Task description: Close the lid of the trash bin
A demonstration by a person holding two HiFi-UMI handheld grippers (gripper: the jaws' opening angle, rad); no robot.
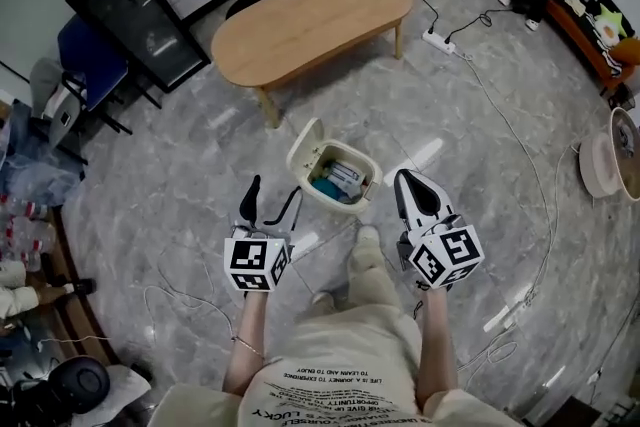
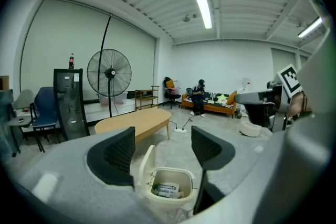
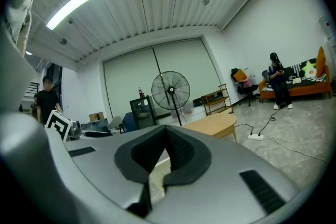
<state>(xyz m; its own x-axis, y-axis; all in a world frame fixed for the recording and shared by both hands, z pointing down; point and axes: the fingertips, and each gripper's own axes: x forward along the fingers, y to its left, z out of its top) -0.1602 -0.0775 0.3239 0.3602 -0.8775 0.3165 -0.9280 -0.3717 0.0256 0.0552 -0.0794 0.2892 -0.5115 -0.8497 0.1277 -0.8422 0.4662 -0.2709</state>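
The cream trash bin (image 1: 338, 181) stands on the grey floor just ahead of me, its lid (image 1: 304, 146) swung up on the far-left side. Boxes and paper lie inside. My left gripper (image 1: 271, 205) hovers open at the bin's near-left edge, holding nothing. In the left gripper view the bin (image 2: 169, 189) and raised lid (image 2: 146, 167) show between the spread pads of the left gripper (image 2: 160, 157). My right gripper (image 1: 421, 196) is shut and empty, to the right of the bin. In the right gripper view the right gripper (image 3: 165, 153) hides most of the bin (image 3: 157, 174).
An oval wooden table (image 1: 311, 15) stands beyond the bin. A power strip (image 1: 438, 42) and cables trail over the floor at the right. A black cabinet (image 1: 140, 10), a blue chair (image 1: 88, 63) and a fan base (image 1: 250, 3) sit at the back left. My shoe (image 1: 366, 241) is near the bin.
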